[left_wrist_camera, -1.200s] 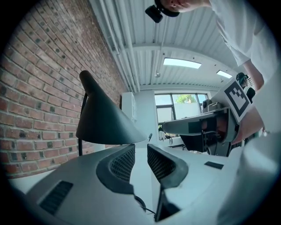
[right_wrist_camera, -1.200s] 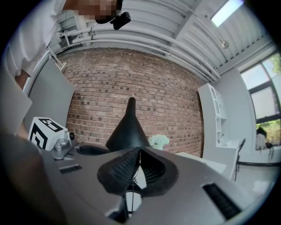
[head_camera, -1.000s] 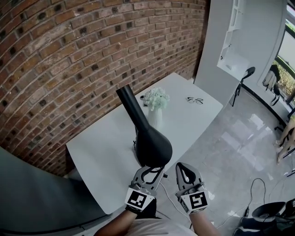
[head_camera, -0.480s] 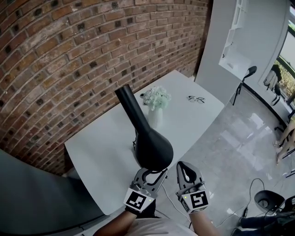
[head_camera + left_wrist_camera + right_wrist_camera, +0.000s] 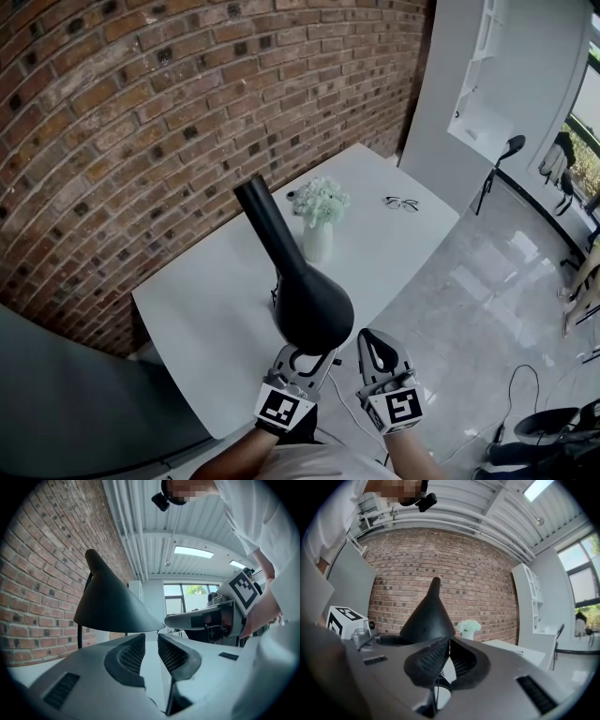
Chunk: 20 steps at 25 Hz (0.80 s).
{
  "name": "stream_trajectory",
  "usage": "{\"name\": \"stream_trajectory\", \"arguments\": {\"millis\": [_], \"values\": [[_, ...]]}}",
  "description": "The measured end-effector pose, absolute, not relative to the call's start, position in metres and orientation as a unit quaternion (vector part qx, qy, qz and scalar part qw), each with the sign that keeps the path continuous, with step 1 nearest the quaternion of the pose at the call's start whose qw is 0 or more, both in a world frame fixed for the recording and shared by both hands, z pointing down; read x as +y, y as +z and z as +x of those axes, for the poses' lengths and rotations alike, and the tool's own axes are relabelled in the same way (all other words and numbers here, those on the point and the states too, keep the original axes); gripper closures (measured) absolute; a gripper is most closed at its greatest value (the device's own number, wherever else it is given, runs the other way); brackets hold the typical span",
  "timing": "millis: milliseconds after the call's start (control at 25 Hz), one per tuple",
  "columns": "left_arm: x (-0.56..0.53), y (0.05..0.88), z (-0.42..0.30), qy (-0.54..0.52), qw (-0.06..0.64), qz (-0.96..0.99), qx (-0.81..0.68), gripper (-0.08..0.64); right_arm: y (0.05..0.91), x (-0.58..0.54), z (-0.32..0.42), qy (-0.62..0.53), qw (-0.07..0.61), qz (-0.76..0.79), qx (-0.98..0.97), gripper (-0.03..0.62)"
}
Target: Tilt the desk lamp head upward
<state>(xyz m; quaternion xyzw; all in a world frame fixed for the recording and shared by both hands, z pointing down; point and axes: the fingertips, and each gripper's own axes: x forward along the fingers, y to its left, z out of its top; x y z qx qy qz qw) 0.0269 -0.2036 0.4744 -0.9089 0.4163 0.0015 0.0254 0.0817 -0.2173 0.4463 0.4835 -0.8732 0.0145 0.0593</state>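
Note:
A black desk lamp stands on the white table [image 5: 206, 300], and its cone-shaped head [image 5: 312, 309] points down toward me at the table's near edge. My left gripper [image 5: 314, 354] is right under the head's near rim, fingertips at the rim. In the left gripper view the lamp head [image 5: 112, 606] hangs just above and beyond the left gripper [image 5: 151, 639], whose jaws stand a little apart with nothing between them. My right gripper [image 5: 377, 342] hovers beside it to the right, clear of the lamp. The right gripper [image 5: 449, 640] has its jaws together, with the lamp head [image 5: 427, 618] behind it.
A white vase of pale flowers [image 5: 319, 220] stands behind the lamp, and a pair of glasses [image 5: 401, 202] lies at the table's far right. A brick wall [image 5: 141, 122] runs along the far side. A black chair [image 5: 502, 159] and cables are on the floor at right.
My left gripper has edged up closer to the lamp head's rim. The lamp and the right gripper have hardly moved.

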Motion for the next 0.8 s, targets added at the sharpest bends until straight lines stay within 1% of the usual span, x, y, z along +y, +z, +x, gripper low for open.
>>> {"name": "stream_trajectory", "arguments": {"millis": [40, 80, 200, 400, 800], "values": [[-0.205, 0.475, 0.025, 0.001, 0.026, -0.906, 0.421, 0.489, 0.447, -0.218, 0.082, 0.015, 0.059, 0.483, -0.873, 0.575], [-0.207, 0.476, 0.024, 0.002, 0.027, -0.904, 0.426, 0.502, 0.449, -0.218, 0.083, 0.015, 0.057, 0.482, -0.874, 0.575], [-0.211, 0.472, 0.022, 0.007, 0.038, -0.901, 0.432, 0.511, 0.452, -0.219, 0.085, 0.014, 0.055, 0.481, -0.875, 0.575], [-0.217, 0.465, 0.02, 0.015, 0.044, -0.897, 0.44, 0.552, 0.452, -0.222, 0.087, 0.016, 0.061, 0.485, -0.872, 0.575], [-0.215, 0.46, 0.024, 0.01, 0.063, -0.9, 0.431, 0.554, 0.453, -0.225, 0.088, 0.009, 0.062, 0.481, -0.874, 0.575]]}}
